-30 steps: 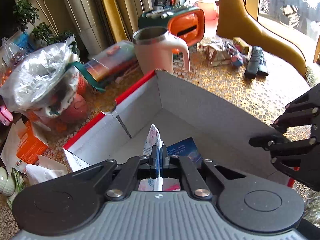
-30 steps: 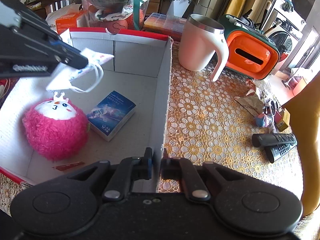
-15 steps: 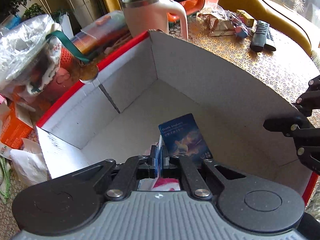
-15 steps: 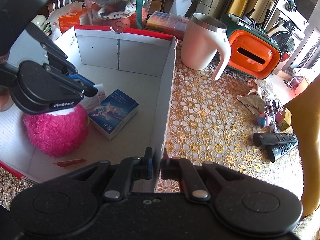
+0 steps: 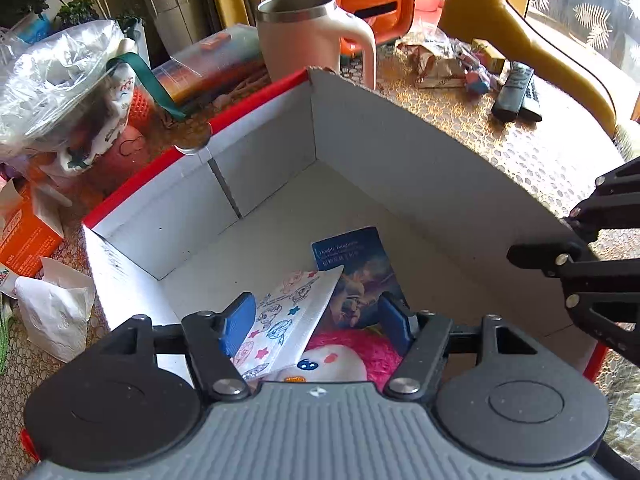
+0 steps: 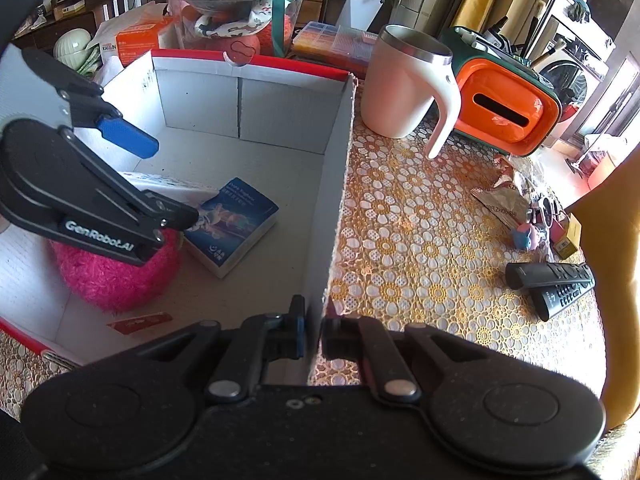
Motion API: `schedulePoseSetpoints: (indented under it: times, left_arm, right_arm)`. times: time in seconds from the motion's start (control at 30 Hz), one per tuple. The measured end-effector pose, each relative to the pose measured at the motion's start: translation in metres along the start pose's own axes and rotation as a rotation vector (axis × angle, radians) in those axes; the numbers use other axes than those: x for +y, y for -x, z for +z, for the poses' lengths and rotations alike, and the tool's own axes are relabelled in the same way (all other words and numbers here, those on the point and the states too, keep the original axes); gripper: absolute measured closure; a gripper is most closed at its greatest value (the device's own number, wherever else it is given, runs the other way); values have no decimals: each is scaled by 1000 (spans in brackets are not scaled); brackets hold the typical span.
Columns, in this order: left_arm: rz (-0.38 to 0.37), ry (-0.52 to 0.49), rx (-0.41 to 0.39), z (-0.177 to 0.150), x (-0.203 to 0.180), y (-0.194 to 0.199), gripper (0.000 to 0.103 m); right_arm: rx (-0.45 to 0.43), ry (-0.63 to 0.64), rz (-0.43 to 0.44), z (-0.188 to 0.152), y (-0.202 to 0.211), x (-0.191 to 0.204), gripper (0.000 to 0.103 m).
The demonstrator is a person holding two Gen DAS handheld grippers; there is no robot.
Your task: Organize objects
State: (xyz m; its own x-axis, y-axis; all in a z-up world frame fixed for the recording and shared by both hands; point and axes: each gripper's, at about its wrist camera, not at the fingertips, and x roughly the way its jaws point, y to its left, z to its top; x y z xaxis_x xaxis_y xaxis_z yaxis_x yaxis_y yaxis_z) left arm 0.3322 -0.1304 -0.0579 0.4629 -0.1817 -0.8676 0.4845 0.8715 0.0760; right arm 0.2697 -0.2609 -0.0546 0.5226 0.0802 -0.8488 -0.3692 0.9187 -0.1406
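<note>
A red-edged white cardboard box [image 5: 260, 168] [image 6: 280, 120] stands on the table. In it lie a pink plush ball [image 6: 116, 276] [image 5: 360, 354], a blue booklet [image 6: 236, 224] [image 5: 360, 272] and a printed face mask [image 5: 288, 316] [image 6: 168, 184]. My left gripper [image 5: 318, 322] [image 6: 160, 180] is open low inside the box, with the mask lying loose between its fingers on the plush. My right gripper [image 6: 314, 334] is shut on the box's right wall [image 6: 336, 192] at its near end.
A white mug [image 6: 404, 88] and an orange-green case [image 6: 508, 108] stand right of the box. Two black remotes [image 6: 556, 284], wrappers and small toys [image 6: 528, 236] lie further right. A bagged basket [image 6: 236, 12], an orange carton [image 5: 24, 240] and tissue [image 5: 56, 308] sit behind and left.
My left gripper lowered into the box with the mask, then opened and let the mask go onto the plush. My right gripper stayed shut on the box wall.
</note>
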Motion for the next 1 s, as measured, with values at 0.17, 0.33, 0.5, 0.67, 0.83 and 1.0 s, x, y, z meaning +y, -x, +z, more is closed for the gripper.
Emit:
schedulePoseSetpoints:
  times: [0.17, 0.33, 0.5, 0.67, 0.83, 1.0]
  left_arm:
    - [-11, 15, -49, -6, 4, 28, 36]
    - [-26, 39, -103, -22, 16, 71, 36]
    - [-10, 64, -150, -50, 38, 116, 33]
    - [29, 101, -174, -83, 60, 151, 33]
    - [70, 136, -182, -119, 78, 179, 33]
    - [108, 151, -149, -156, 88, 191, 32]
  right_arm:
    - [4, 2, -1, -2, 2, 1, 97]
    - [-1, 6, -2, -3, 3, 2, 97]
    - [-14, 32, -4, -5, 3, 3, 97]
    - [-24, 49, -16, -5, 4, 6, 96]
    - [-33, 71, -17, -6, 5, 6, 96]
    - [-48, 131, -18, -9, 5, 8, 95]
